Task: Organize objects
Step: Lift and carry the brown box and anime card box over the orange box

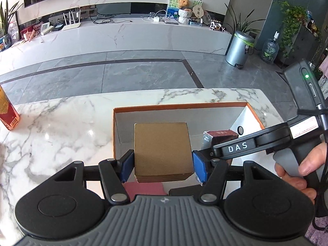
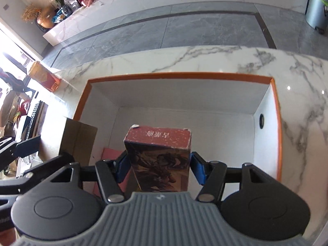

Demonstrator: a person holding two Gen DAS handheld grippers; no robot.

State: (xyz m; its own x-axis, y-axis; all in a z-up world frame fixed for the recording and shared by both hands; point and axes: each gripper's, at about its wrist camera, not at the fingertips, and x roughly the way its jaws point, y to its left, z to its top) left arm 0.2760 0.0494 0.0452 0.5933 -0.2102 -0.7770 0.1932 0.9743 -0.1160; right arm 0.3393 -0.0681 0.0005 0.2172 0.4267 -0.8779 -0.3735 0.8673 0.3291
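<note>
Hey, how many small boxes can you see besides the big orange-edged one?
3: a gold box in the left hand-held gripper, a dark red box in the right hand-held gripper, and a red-orange box standing on the table's left. Others may be hidden.

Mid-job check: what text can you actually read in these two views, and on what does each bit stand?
"DAS": white letters on the right gripper arm, left wrist view.
Dark red box, top face: Chinese characters, upside down, unreadable.
Red-and-gold box on the table: barcode and print, too blurred.
Gold box: no text.
</note>
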